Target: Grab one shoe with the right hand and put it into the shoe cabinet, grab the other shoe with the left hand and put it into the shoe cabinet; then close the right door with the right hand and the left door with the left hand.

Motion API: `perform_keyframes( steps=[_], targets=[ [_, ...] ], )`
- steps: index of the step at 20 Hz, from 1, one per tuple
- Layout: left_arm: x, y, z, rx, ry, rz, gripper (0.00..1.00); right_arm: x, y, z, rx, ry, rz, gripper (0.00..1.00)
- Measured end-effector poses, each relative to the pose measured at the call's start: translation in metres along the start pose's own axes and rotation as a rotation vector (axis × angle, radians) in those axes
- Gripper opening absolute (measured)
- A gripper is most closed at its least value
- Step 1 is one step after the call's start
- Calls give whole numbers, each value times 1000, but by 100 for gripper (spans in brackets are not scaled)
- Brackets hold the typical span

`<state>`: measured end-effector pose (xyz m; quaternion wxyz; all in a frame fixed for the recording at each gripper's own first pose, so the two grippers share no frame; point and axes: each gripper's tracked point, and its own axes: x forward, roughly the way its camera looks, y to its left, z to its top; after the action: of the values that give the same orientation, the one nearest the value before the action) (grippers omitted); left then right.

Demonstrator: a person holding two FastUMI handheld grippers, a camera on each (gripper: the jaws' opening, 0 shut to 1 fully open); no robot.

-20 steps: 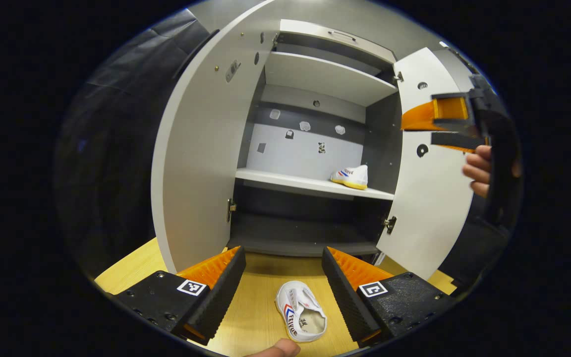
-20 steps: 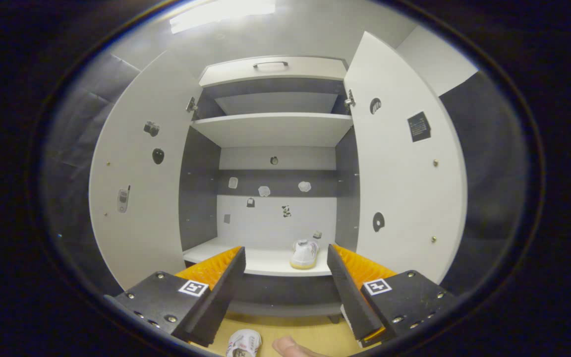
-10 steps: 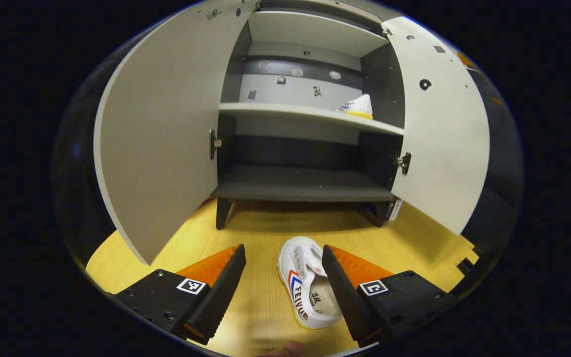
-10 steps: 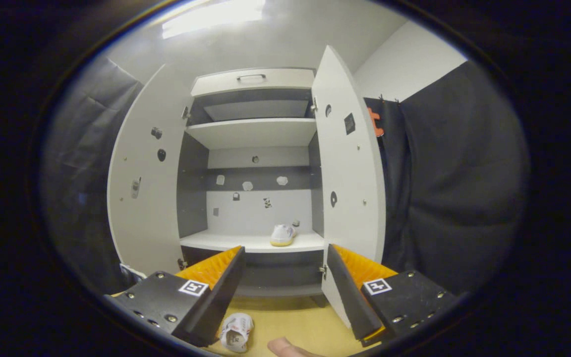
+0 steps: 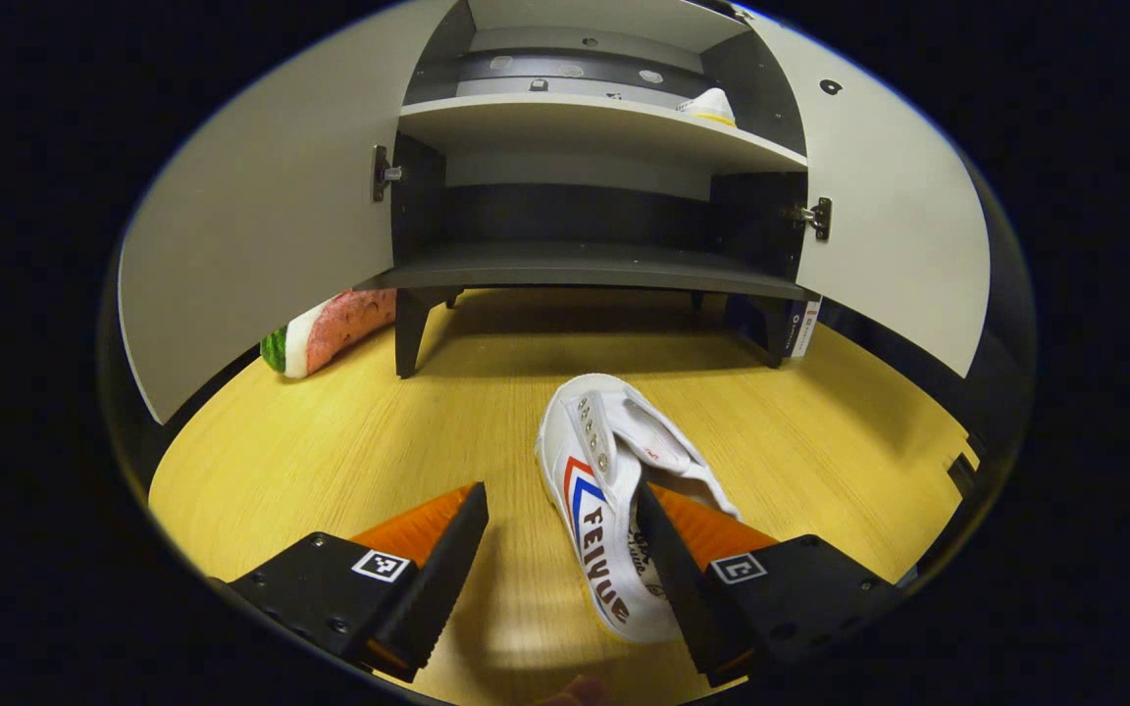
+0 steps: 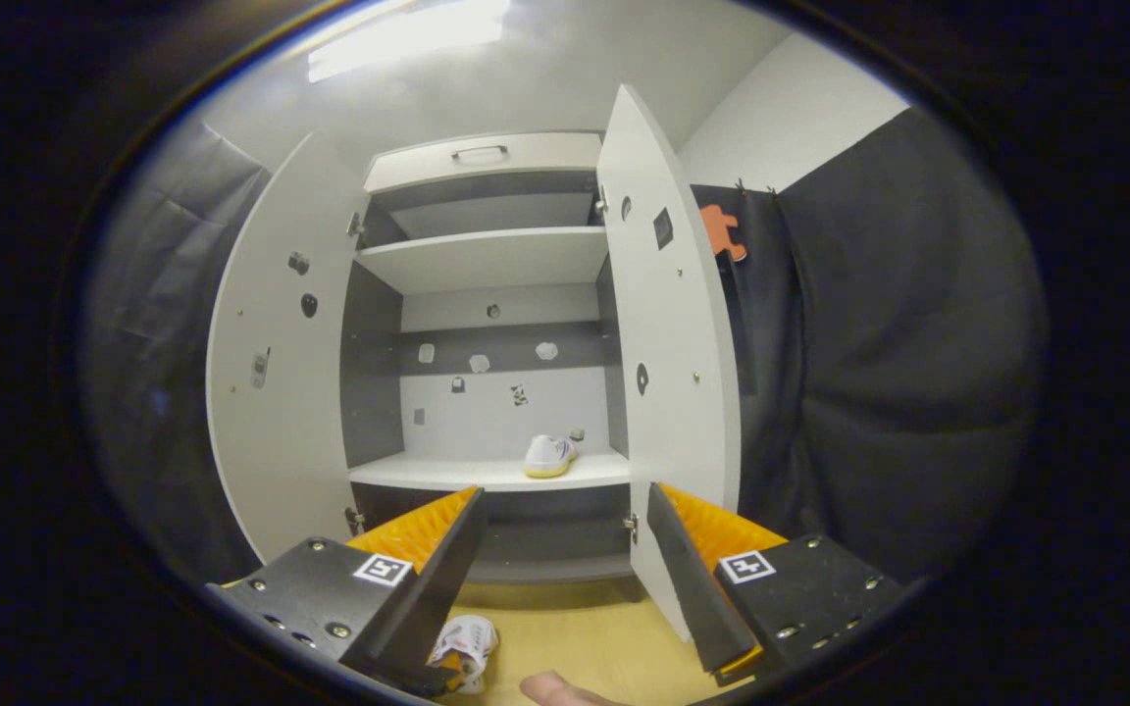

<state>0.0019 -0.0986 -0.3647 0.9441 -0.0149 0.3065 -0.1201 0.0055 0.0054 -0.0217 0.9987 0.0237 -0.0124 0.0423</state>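
"Feiyue" lettering on white shoe's side

Each hand-held gripper carries black screwed plates with square markers.

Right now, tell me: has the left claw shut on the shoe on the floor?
No: the left claw is open, the floor shoe lying between its fingers with a clear gap on one side.
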Motion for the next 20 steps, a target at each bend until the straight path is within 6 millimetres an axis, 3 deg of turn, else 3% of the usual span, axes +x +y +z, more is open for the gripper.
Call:
perform_keyframes(
  steps=[4, 9, 10, 11, 13, 14, 15, 17, 20],
  targets=[
    [11, -10, 3, 3, -10, -55, 91, 7, -1, -18, -7, 36, -3, 98],
    [24, -15, 8, 23, -17, -106, 75, 8, -3, -24, -16, 46, -10, 98],
    [30, -10, 10, 28, -26, -86, 58, 8, -5, -25, -18, 48, -14, 98],
    [34, -1, 10, 29, -24, -61, 54, 7, -6, -25, -18, 48, -18, 98],
    [48, 15, 4, 21, 27, -15, 37, 6, -6, -25, -15, 49, -21, 98],
    [51, 21, 3, 7, 46, -3, 20, 5, -5, -24, -14, 49, -18, 98],
    [48, 16, 11, -22, 8, -48, 10, 4, -4, -24, -16, 49, -15, 98],
    [46, 17, 5, -1, 29, -68, 4, 0, -4, -22, -26, 44, -14, 98],
    [33, 17, 13, -16, 20, -63, 4, -5, -1, -19, -44, 39, -10, 98]
  ],
)
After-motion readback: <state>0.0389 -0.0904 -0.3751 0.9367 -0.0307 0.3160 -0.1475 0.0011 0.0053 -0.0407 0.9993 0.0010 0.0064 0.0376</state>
